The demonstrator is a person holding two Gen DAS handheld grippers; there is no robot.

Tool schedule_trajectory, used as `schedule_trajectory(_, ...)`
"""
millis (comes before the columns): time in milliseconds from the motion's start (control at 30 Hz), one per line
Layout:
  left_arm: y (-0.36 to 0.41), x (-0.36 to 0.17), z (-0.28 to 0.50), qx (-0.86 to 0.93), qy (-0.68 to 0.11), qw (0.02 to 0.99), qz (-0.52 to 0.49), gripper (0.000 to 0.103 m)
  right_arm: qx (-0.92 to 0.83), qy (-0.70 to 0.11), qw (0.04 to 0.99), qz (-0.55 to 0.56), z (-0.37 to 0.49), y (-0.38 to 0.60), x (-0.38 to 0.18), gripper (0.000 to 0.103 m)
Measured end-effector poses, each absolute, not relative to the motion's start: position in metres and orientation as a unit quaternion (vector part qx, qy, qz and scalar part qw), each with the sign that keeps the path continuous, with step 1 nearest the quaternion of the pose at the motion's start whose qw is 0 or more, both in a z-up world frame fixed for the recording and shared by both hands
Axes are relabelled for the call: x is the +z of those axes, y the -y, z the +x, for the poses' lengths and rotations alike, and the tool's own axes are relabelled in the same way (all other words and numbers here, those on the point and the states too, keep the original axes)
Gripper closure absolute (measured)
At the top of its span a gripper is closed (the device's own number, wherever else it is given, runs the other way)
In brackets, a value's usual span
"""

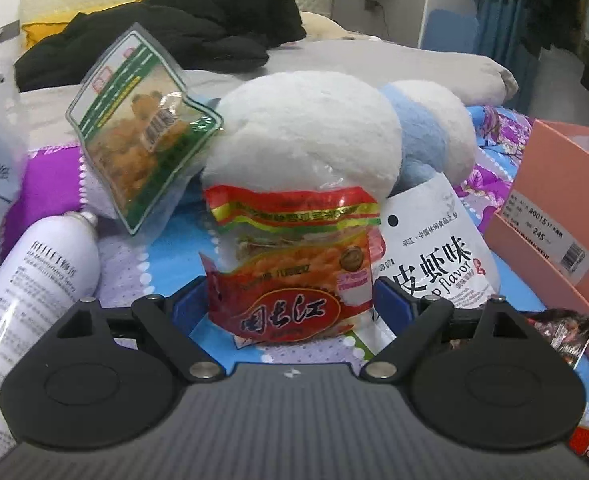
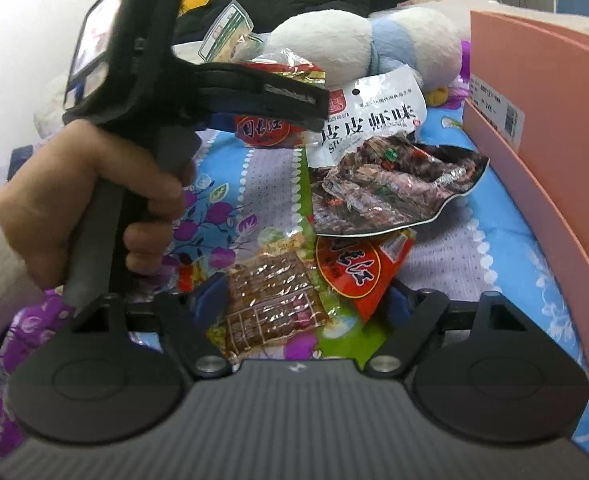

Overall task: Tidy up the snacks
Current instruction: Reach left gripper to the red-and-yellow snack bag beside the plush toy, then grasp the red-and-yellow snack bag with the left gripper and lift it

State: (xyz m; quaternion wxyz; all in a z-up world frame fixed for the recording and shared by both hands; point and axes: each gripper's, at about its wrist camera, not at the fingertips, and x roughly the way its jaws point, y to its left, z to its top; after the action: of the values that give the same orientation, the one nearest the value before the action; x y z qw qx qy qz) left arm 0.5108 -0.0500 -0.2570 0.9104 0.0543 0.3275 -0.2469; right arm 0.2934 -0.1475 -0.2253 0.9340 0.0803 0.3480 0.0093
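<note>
In the left wrist view a red packet of orange snacks (image 1: 290, 280) stands propped against a white and blue plush toy (image 1: 306, 128). My left gripper (image 1: 290, 304) is open, its blue pads on either side of that packet's lower half. In the right wrist view my right gripper (image 2: 304, 304) is open low over the bedspread. Between its pads lie a brown snack packet with green edges (image 2: 270, 300) and a second red packet (image 2: 354, 276). A dark packet (image 2: 394, 184) lies just beyond them, and a white shrimp-flavour packet (image 2: 370, 120) behind that.
A pink box (image 1: 554, 208) stands at the right, open at the top. A green-edged packet (image 1: 142, 128) leans left of the plush toy, with a white spray bottle (image 1: 34, 280) below it. Black clothes (image 1: 174, 28) lie behind. A person's hand (image 2: 106, 184) holds the left gripper's handle.
</note>
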Motion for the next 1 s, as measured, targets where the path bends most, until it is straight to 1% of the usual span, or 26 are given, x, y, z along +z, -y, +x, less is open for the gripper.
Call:
schedule_trajectory(33, 0.051, -0.258, 0.511, -0.246, -0.328, 0.91, 0.058, 0.015, 0.007, -0.345, 0.935, 0.079, 0.293, 0.148, -0.225, 0.036)
schedule_trajectory(67, 0.052, -0.258, 0.511, -0.247, -0.328, 0.91, 0.058, 0.019, 0.004, -0.343, 0.936, 0.076, 0.293, 0.148, -0.223, 0.045)
schedule_trajectory(133, 0.05, -0.257, 0.508, -0.251, -0.326, 0.91, 0.055, 0.021, 0.003, -0.346, 0.935, 0.073, 0.294, 0.149, -0.219, 0.061)
schedule_trajectory(167, 0.05, -0.256, 0.507, -0.251, -0.326, 0.91, 0.054, 0.027, -0.001, -0.345, 0.936, 0.075, 0.295, 0.151, -0.217, 0.079)
schedule_trajectory(200, 0.049, -0.256, 0.506, -0.248, -0.326, 0.91, 0.054, 0.03, -0.002, -0.347, 0.934, 0.08, 0.296, 0.154, -0.216, 0.091)
schedule_trajectory(233, 0.048, -0.255, 0.504, -0.246, -0.327, 0.911, 0.054, 0.03, 0.001, -0.354, 0.931, 0.091, 0.298, 0.158, -0.217, 0.096)
schedule_trajectory(333, 0.045, -0.25, 0.495, -0.249, -0.33, 0.909, 0.044, 0.033, 0.011, -0.359, 0.925, 0.126, 0.298, 0.169, -0.217, 0.098)
schedule_trajectory(467, 0.042, -0.24, 0.478, -0.247, -0.329, 0.911, 0.043, 0.033, 0.017, -0.366, 0.919, 0.144, 0.288, 0.172, -0.21, 0.098)
schedule_trajectory(800, 0.029, -0.215, 0.411, -0.216, -0.356, 0.909, 0.028, 0.033, 0.033, -0.366, 0.919, 0.142, 0.245, 0.168, -0.188, 0.1)
schedule_trajectory(1000, 0.011, -0.205, 0.358, -0.178, -0.385, 0.905, -0.019, 0.033, 0.036, -0.357, 0.924, 0.133, 0.221, 0.174, -0.175, 0.1)
